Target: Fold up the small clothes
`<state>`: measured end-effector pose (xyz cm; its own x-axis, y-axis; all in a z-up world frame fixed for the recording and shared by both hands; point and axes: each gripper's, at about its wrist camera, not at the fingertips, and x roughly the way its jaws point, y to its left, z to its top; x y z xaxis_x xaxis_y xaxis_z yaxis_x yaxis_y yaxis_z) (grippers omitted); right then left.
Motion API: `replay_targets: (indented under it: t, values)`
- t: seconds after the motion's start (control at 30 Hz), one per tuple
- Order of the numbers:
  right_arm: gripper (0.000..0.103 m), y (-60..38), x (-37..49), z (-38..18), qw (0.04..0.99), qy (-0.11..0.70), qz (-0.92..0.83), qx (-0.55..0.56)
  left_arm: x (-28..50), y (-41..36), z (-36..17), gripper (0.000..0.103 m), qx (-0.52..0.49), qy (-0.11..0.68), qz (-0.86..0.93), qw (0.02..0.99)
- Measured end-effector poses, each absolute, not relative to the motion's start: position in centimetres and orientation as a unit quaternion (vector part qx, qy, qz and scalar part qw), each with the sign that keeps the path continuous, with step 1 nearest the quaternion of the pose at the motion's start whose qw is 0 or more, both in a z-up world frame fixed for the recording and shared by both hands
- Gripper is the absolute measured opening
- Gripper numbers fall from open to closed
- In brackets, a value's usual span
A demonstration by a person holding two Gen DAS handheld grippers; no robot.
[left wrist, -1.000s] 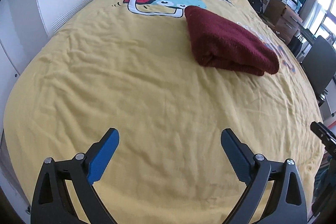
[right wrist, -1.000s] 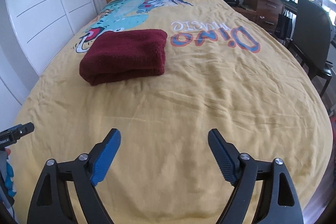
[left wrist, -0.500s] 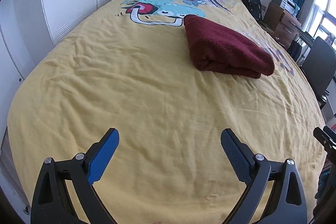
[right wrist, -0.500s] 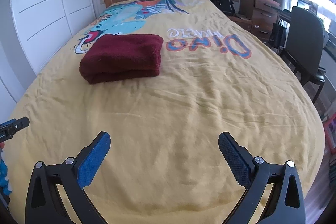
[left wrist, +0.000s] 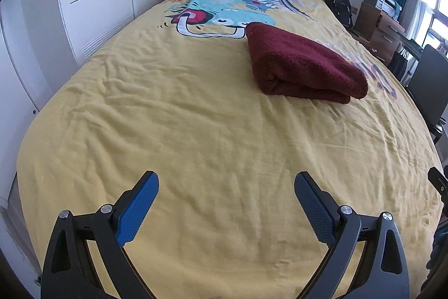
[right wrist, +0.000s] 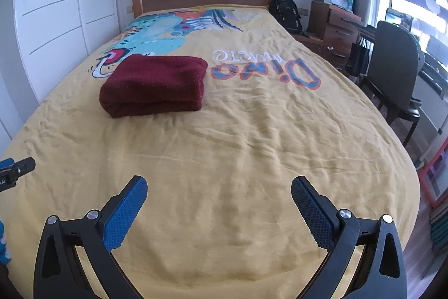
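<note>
Folding looked finished: dark-red fleece garment [right wrist: 153, 85] lay folded on the yellow printed bed cover [right wrist: 238, 159]; both tongs, left [left wrist: 226, 187] and right [right wrist: 219, 191], gaped empty, nothing left to grasp.

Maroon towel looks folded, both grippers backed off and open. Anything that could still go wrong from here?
1. The maroon towel has thick, rounded folds; its top layer may spring open with nothing pressing it.
2. The yellow bedspread is wrinkled and soft, so a return by the left gripper or right gripper could snag sheet along with towel.
3. No other clothes show in either view.
</note>
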<state>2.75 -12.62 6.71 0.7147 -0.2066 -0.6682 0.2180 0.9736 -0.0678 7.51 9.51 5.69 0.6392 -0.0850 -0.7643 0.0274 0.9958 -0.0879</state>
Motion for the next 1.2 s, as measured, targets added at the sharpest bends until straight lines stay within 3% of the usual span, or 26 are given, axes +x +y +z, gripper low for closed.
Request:
replay_targets:
  t: [1.2]
  values:
    - [0.103,-15.2,4.1,4.7,0.916,0.376,-0.139,0.016,8.2,9.7,4.4,0.096,-0.033,0.431,-0.013,0.902]
